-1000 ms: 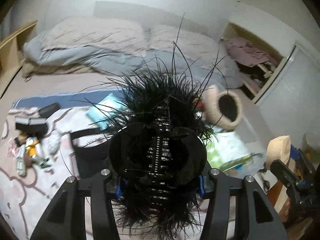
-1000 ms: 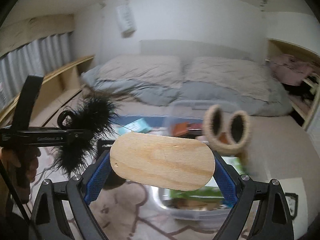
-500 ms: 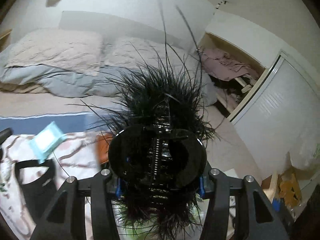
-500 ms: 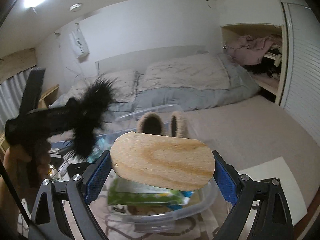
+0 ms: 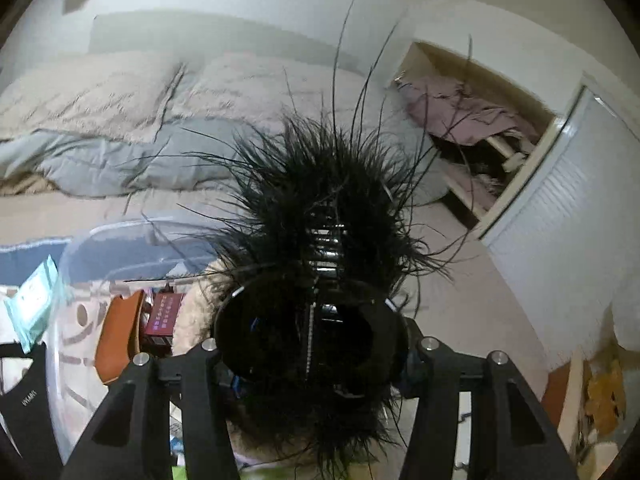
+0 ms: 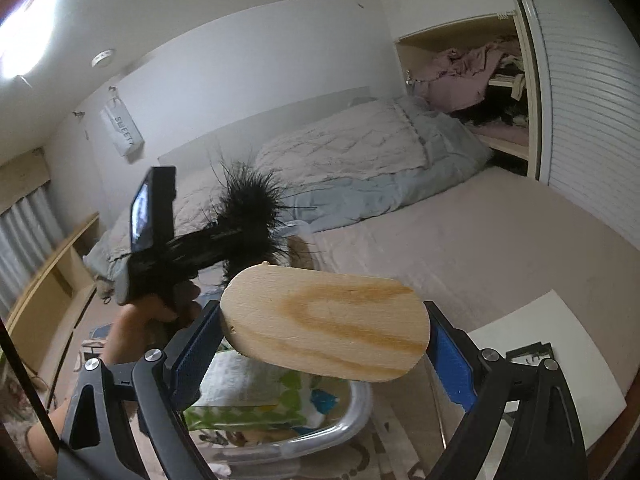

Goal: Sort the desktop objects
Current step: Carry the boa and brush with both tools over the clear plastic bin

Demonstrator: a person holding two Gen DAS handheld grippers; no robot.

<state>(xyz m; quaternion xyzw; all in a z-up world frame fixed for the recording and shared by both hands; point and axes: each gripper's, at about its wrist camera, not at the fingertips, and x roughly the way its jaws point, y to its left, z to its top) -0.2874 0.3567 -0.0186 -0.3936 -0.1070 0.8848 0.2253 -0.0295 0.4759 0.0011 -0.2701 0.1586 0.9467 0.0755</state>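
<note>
Feathered hair clip (image 5: 312,320), black and fluffy, sits clamped between the left gripper's (image 5: 312,364) fingers, carried in the air above a clear bin (image 6: 320,432). Wooden oval (image 6: 326,322) is pinched end to end by the right gripper (image 6: 324,344), its blue pads (image 6: 452,364) pressing both tips, also over the bin. Both look mid-carry in the sorting: the step in hand is probably bringing each piece to its container. The next move likely calls for lowering one gripper at a time over the bin and spreading the fingers so the piece drops in. The bin already holds a green patterned packet (image 6: 256,396), so free room is tight. A hand (image 6: 136,320) grips the left tool close to the oval; the two could bump. Beyond lie a bed (image 6: 360,160), an open closet (image 6: 472,92), and by the bin a brown case (image 5: 118,340) and a teal packet (image 5: 34,304).
</note>
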